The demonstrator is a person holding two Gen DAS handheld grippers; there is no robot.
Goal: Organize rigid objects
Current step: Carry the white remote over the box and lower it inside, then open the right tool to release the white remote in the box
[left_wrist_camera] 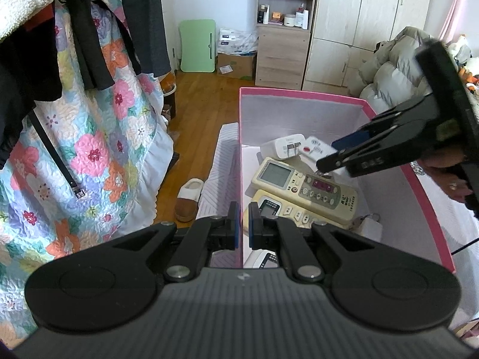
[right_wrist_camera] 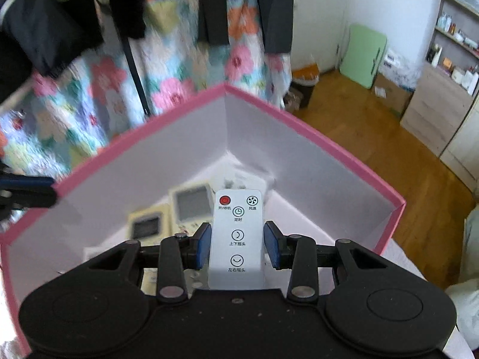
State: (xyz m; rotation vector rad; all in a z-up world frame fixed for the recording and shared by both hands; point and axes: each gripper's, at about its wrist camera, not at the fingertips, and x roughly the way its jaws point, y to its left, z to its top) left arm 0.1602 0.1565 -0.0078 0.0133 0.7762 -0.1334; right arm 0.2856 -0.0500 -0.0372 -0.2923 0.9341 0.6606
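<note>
Right gripper [right_wrist_camera: 238,245] holds white remote [right_wrist_camera: 238,233] above pink box [right_wrist_camera: 314,137].

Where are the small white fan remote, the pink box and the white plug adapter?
small white fan remote [right_wrist_camera: 238,239]: right wrist view, middle of its button face.
pink box [left_wrist_camera: 299,93]: left wrist view, far rim.
white plug adapter [left_wrist_camera: 281,147]: left wrist view, pronged face.

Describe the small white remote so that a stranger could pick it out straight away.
Find the pink-rimmed box with white inner walls. Above its inside, the right gripper holds a slim white remote between its blue pads. Unlike the two bulky cream air-conditioner remotes with grey screens lying in the box, it has no screen, only a red power button and four round black icons.
</note>
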